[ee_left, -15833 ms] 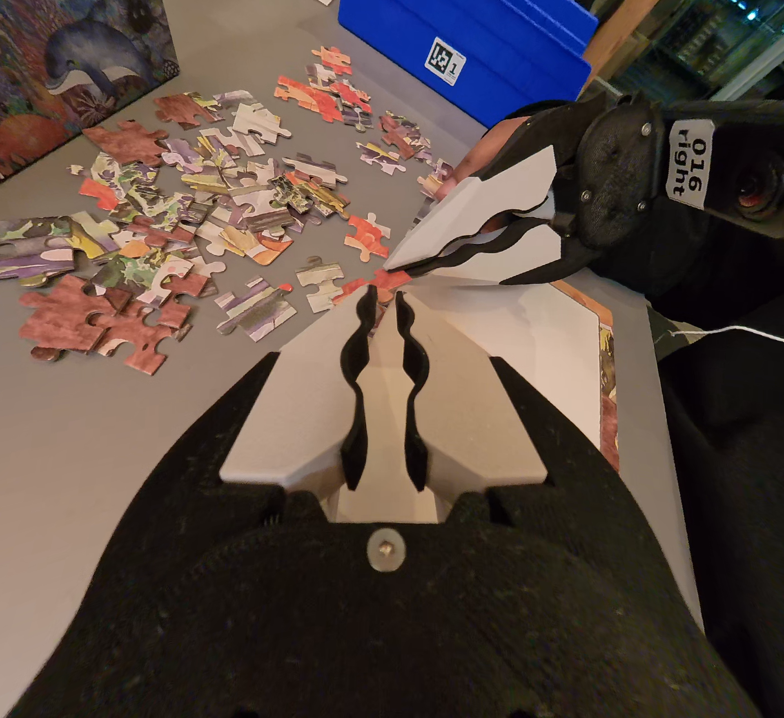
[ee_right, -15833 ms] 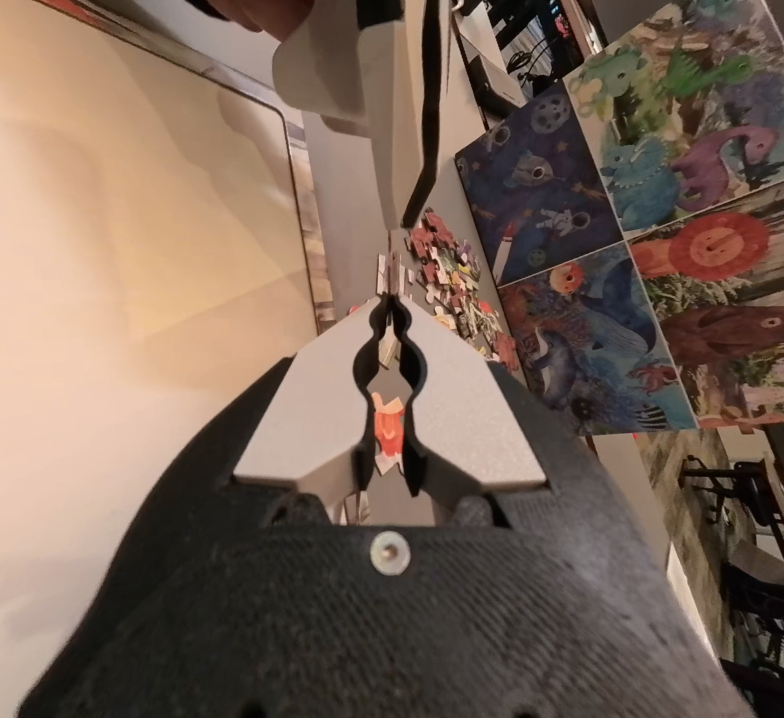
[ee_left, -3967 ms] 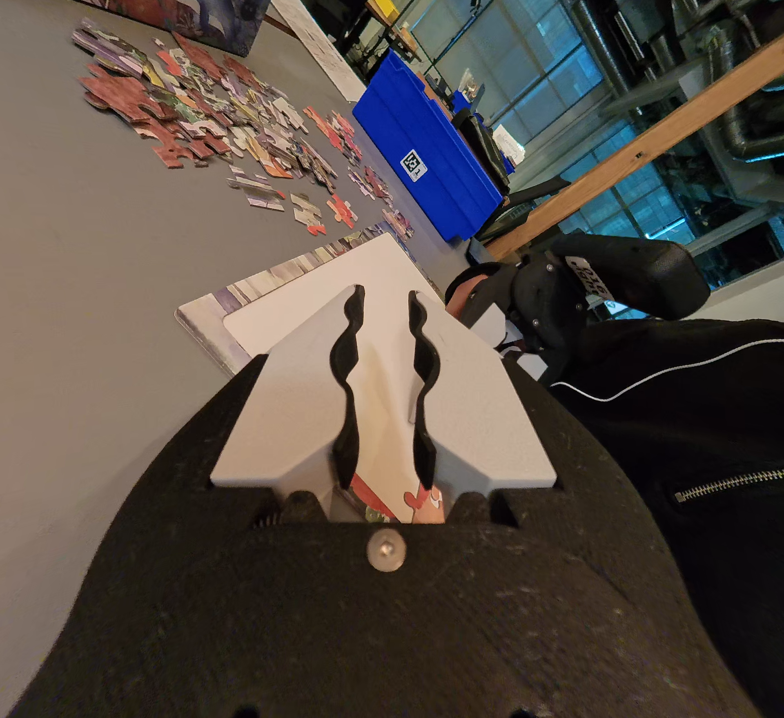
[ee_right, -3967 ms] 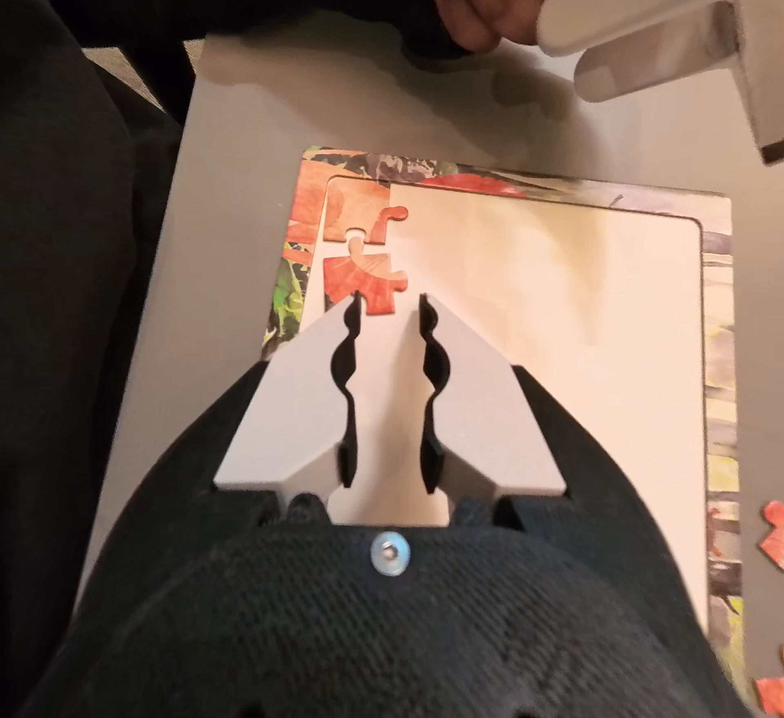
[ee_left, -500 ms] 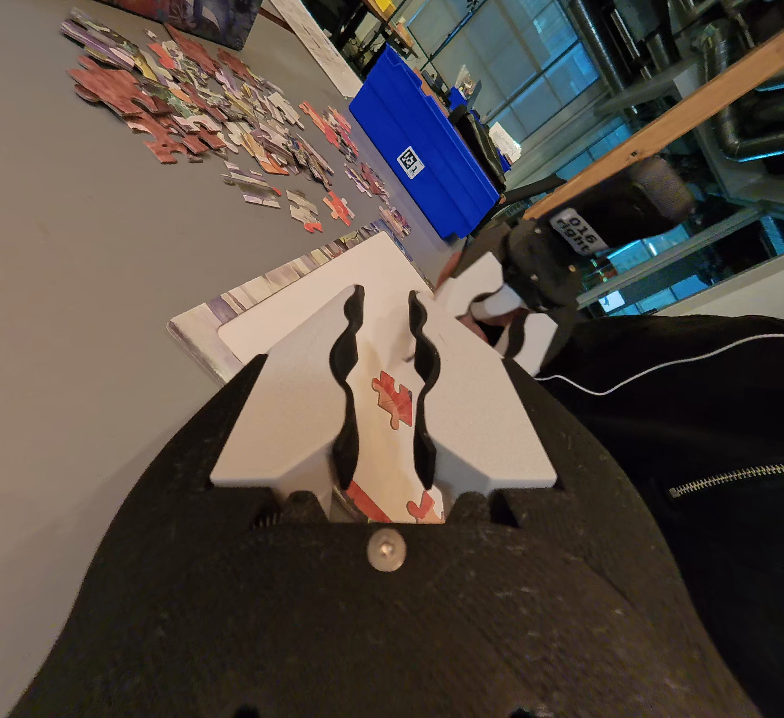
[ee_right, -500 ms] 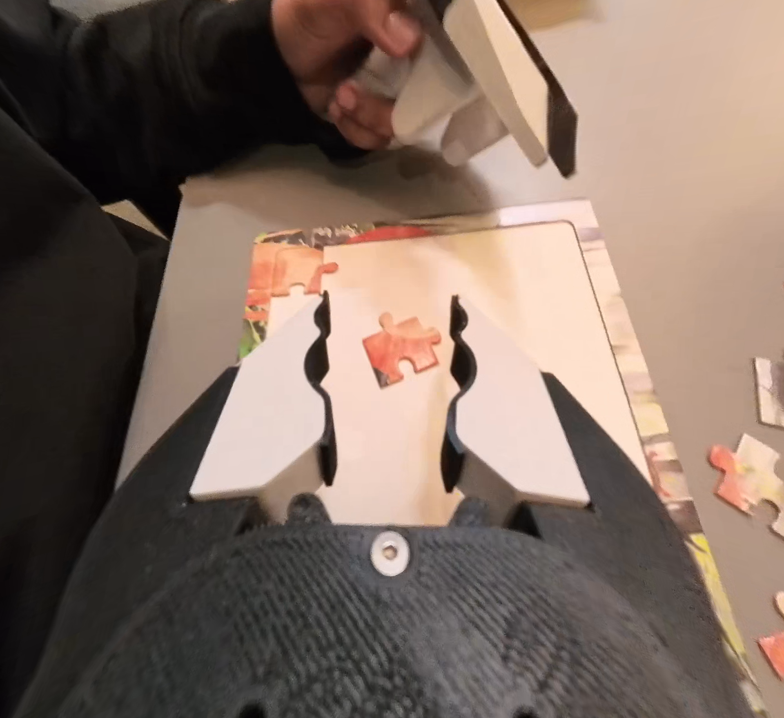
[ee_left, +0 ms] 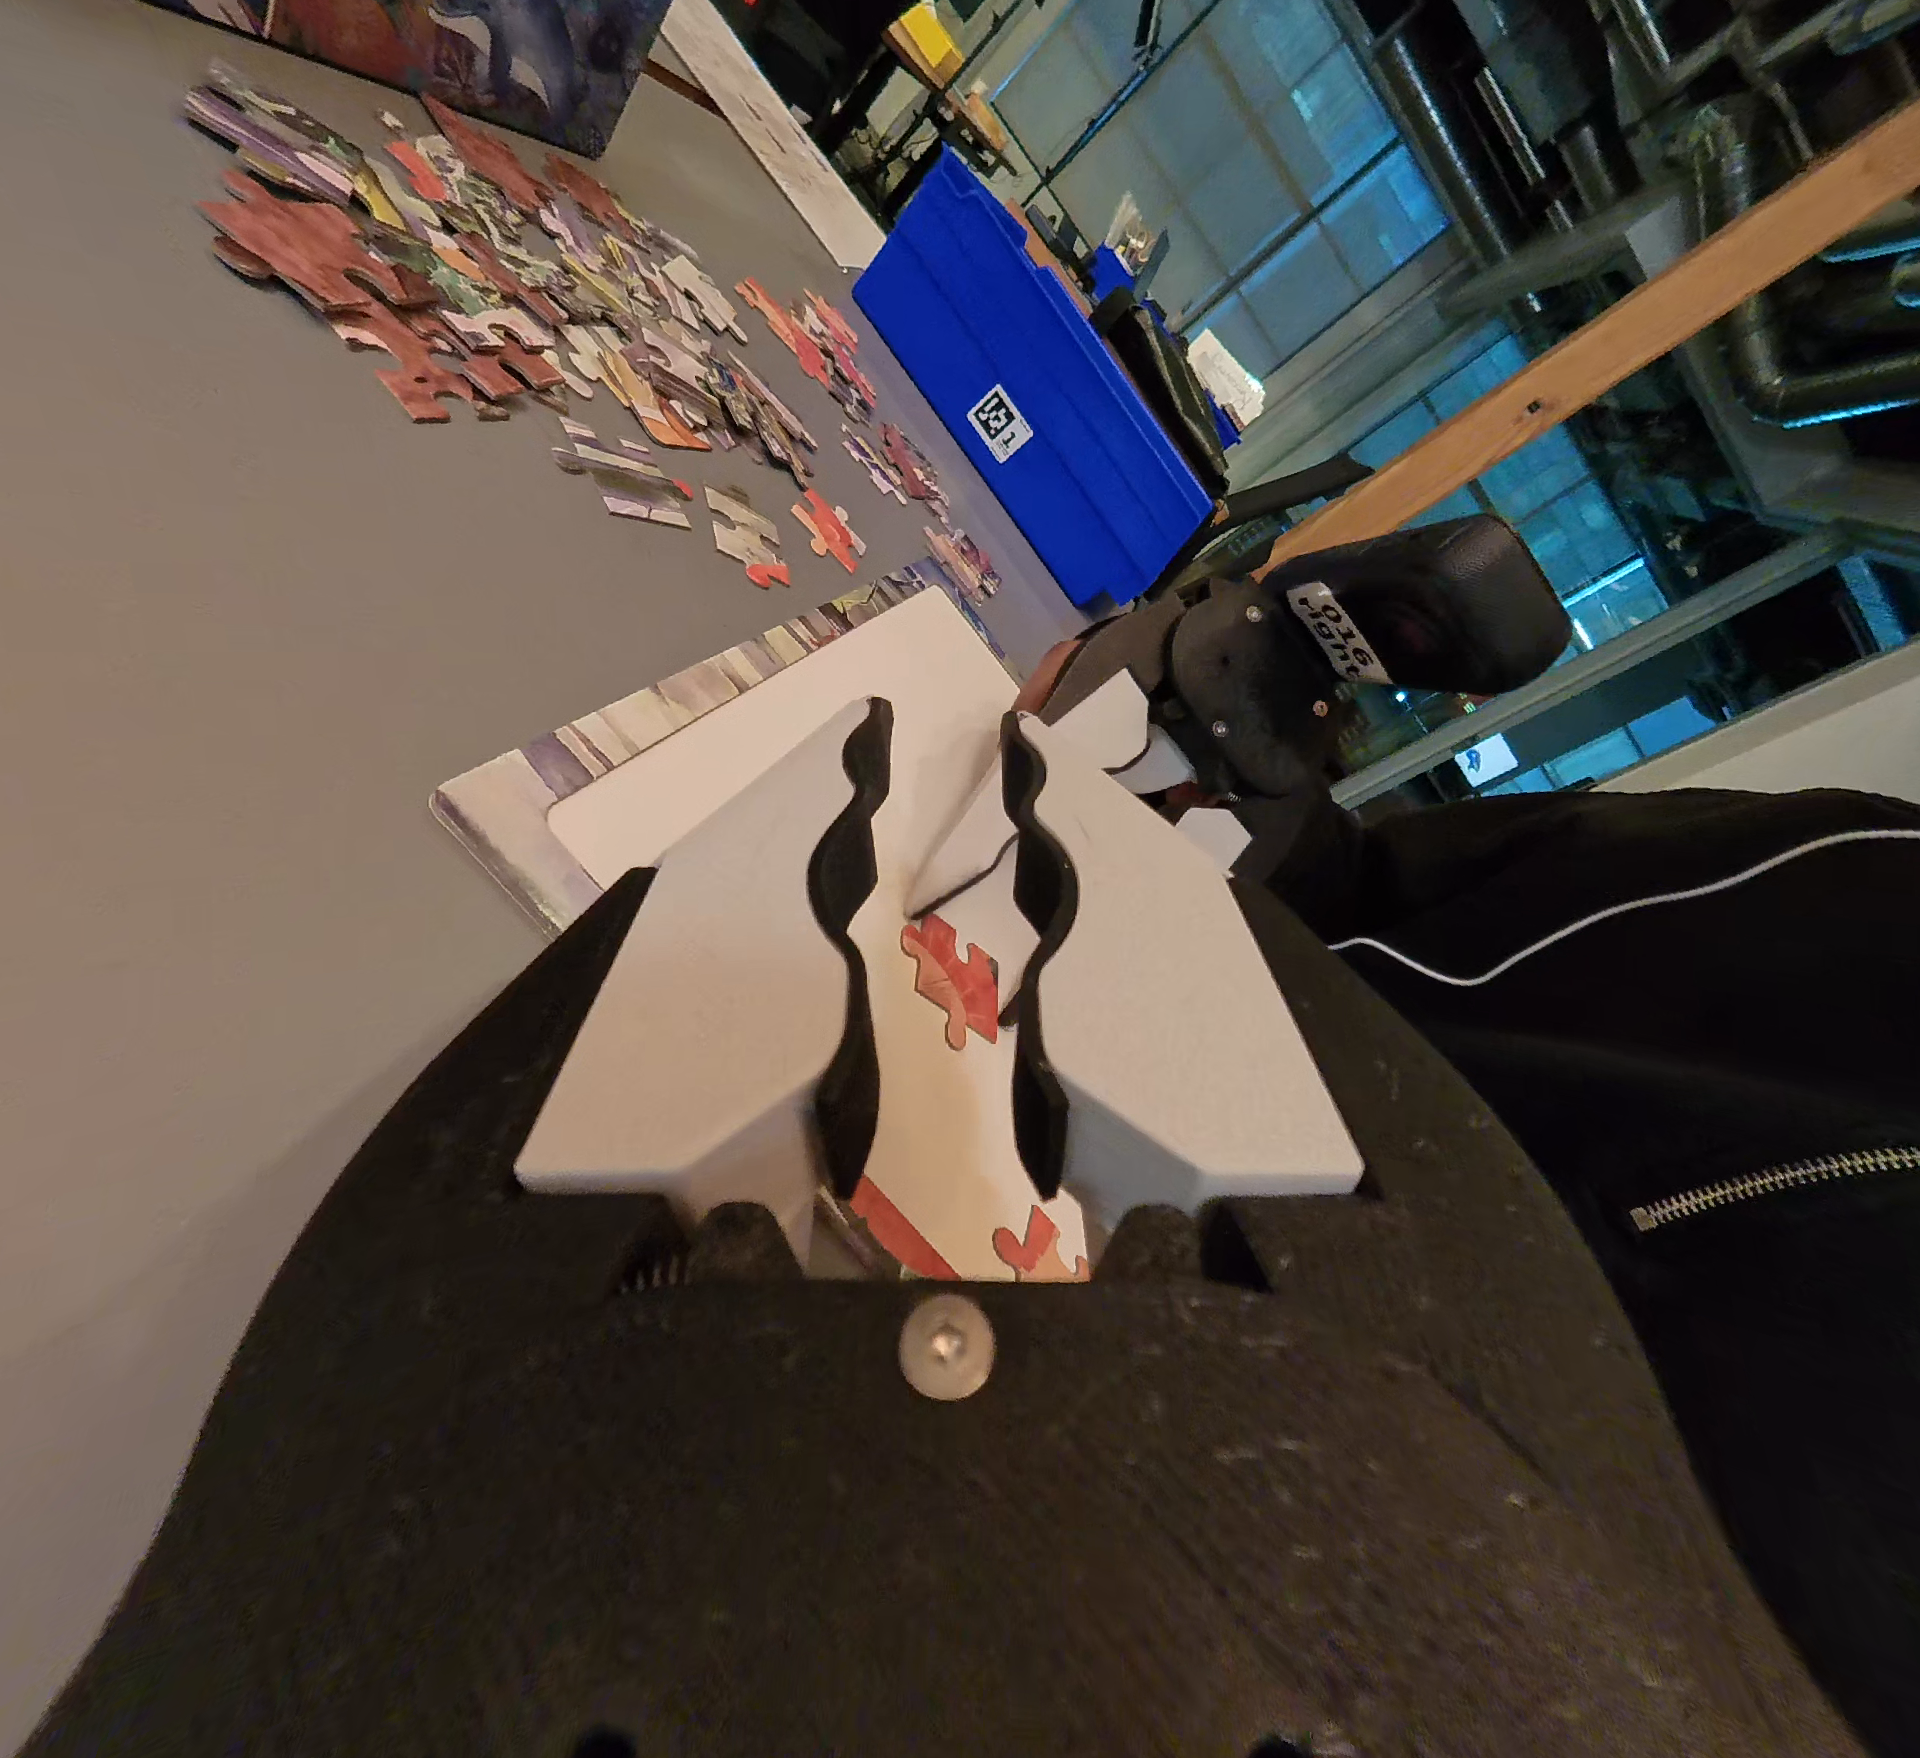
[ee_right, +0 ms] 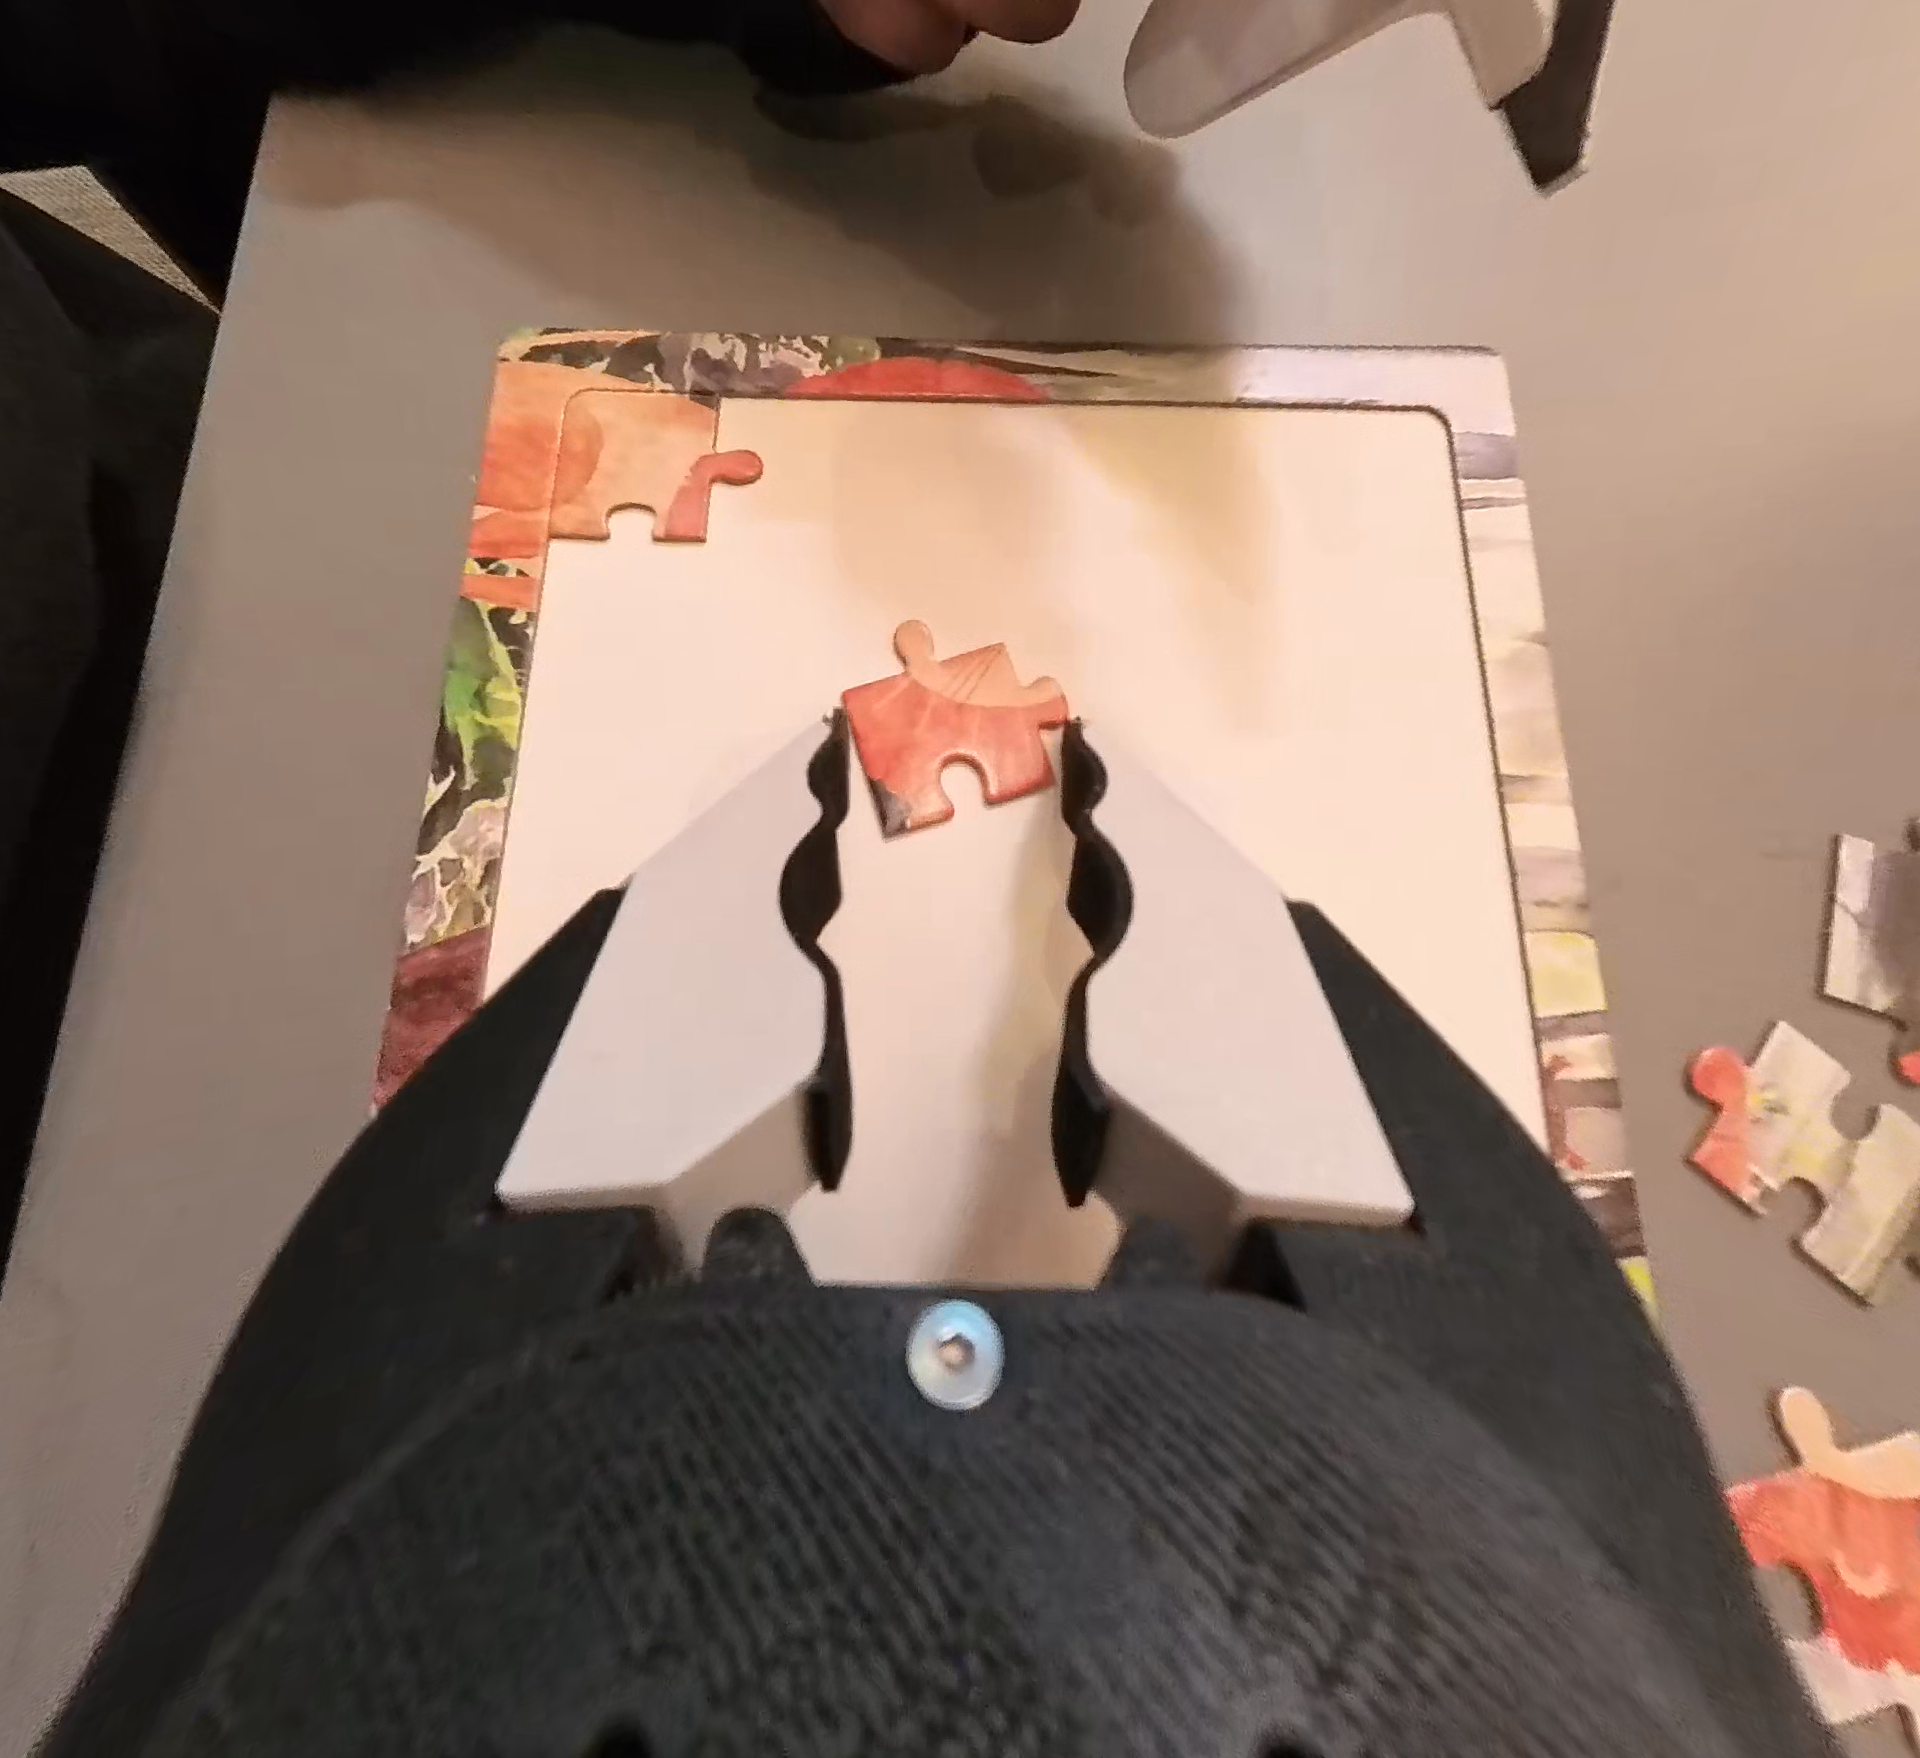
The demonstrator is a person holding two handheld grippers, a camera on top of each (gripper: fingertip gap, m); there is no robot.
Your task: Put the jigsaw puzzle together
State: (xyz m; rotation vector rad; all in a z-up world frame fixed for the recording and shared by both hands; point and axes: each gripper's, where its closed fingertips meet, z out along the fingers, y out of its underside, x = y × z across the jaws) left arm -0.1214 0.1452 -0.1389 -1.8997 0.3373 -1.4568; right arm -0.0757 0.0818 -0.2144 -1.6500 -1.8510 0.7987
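Our right gripper (ee_right: 954,732) brackets an orange piece (ee_right: 956,726) lying mid-tray (ee_right: 1143,565), its jaws apart with both tips at the piece's edges; 1 corner piece (ee_right: 634,482) sits fitted at the tray's far left. Our left gripper (ee_left: 945,742), jaws apart and empty, hovers over the tray's edge. Loose pieces (ee_left: 540,306) lie far off beside a blue bin (ee_left: 1029,420) bearing a white coded sticker, and the right gripper carries a small white label.

My right claw (ee_right: 951,732) has matt white plastic fingers lined with wavy black rubbery pads, on a coarse, grainy black body with a shiny metal screw (ee_right: 954,1383). The piece (ee_right: 956,737) between my fingertips is printed card, faintly satiny. The tray (ee_right: 1496,628) is smooth matt board with a printed paper border. The desk (ee_left: 260,669) looks smooth, matt grey. The bin (ee_left: 1023,420) is glossy blue plastic.
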